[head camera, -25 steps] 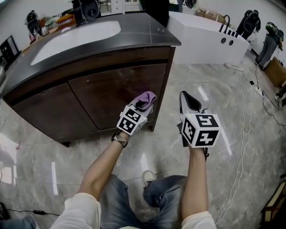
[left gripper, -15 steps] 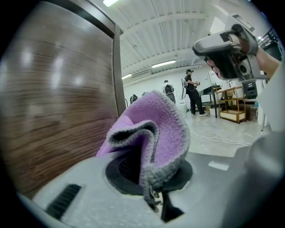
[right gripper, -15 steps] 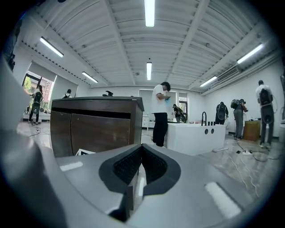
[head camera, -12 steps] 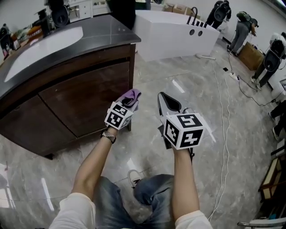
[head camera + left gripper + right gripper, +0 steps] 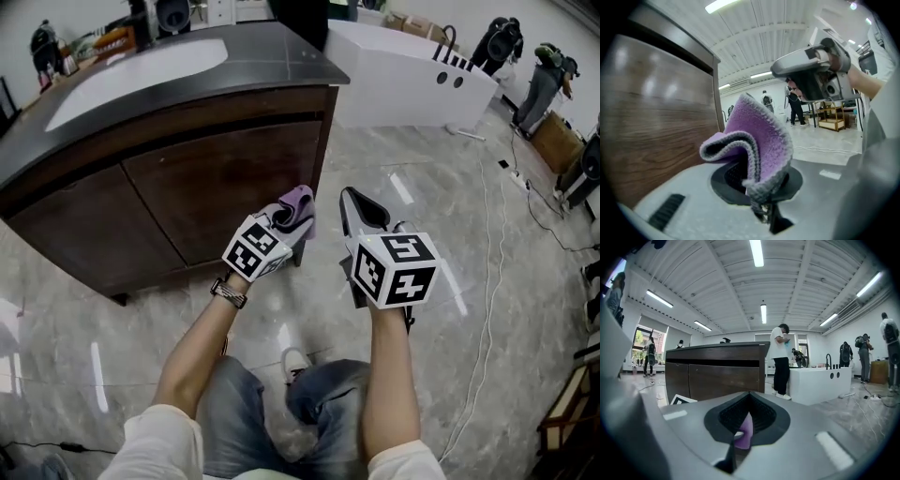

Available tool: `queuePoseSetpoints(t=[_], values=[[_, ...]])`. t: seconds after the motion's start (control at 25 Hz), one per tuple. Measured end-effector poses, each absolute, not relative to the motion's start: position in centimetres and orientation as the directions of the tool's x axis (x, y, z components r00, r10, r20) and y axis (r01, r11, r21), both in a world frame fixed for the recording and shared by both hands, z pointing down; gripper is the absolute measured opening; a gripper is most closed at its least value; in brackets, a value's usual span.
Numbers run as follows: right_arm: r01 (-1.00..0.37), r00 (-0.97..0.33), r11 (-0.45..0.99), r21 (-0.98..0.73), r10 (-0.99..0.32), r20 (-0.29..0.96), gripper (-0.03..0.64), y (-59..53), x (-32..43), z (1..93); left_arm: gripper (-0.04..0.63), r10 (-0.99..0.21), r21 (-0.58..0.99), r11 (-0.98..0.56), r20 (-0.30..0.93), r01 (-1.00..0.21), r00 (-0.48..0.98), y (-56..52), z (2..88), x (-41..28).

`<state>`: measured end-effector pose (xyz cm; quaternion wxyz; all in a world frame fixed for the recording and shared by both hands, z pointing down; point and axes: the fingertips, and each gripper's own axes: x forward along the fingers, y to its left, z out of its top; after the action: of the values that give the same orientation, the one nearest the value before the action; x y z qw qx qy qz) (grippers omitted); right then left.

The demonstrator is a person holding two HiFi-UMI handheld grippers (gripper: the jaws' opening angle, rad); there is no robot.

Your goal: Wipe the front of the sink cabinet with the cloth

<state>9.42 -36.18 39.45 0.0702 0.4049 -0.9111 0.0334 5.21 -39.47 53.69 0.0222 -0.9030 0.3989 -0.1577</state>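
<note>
Cloth (image 5: 298, 208) is purple with a grey edge, pinched in the left gripper (image 5: 281, 225). The jaws are clamped on its lower fold and the rest flops up and forward past the tips (image 5: 764, 136). The sink cabinet (image 5: 187, 187) is right ahead of that gripper; its dark wood door fills the left side of the left gripper view (image 5: 651, 117). The cloth is level with the cabinet's lower right corner, very close to the wood, but I can't tell if it's touching.

The right gripper (image 5: 359, 208) is just beside the left one, on its right, held off the floor (image 5: 450, 234) and aimed the same way. Its jaws are drawn together to a point with nothing gripped. A thin purple sliver of cloth shows through the slit in the right gripper view (image 5: 743, 432). The cabinet is further ahead of it (image 5: 717, 376).
</note>
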Motion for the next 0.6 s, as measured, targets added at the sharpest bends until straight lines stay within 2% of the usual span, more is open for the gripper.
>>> queuePoseSetpoints(t=[0.36, 0.6], values=[[-0.59, -0.799, 0.807, -0.001, -0.584, 0.146, 0.006, -33.4, -0.6, 39.4, 0.052, -0.862, -0.227, -0.505, 0.192, -0.833, 0.47, -32.7, 49.9, -5.7], [-0.433, -0.886, 0.9, 0.054, -0.436, 0.154, 0.006, -30.1, -9.2, 40.4, 0.052, -0.94, -0.233, -0.321, 0.199, -0.918, 0.278, -26.8, 49.7, -15.3]])
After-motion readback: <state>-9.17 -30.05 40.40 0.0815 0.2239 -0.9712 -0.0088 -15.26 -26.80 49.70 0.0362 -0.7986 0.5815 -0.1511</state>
